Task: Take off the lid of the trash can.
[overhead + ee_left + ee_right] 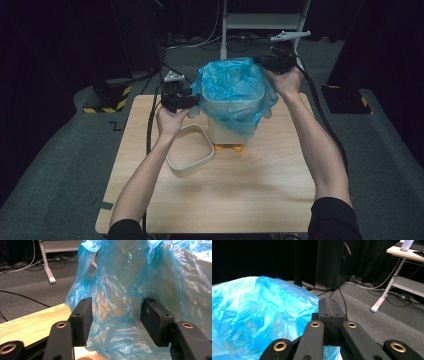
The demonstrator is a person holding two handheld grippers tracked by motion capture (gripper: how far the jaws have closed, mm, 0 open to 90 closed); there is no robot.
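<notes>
While the blue bag [235,92] drapes over the rim of the white bin [231,131] standing upright near the table's [250,190] far edge, both grippers work at its top corners from opposite sides. The left gripper [192,100] sits at the bin's left side with its jaws parted around a bunch of the blue film; the pads do not seem to press it, so I judge that side not yet gripped. The right gripper [329,322] is at the far right corner, jaws clenched flat together, with the bag lying just to the left of them; whether a thin edge of film is caught between them I cannot tell. A loose white ring [190,150] lies on the table beside the bin, nearer the left hand [172,120].
</notes>
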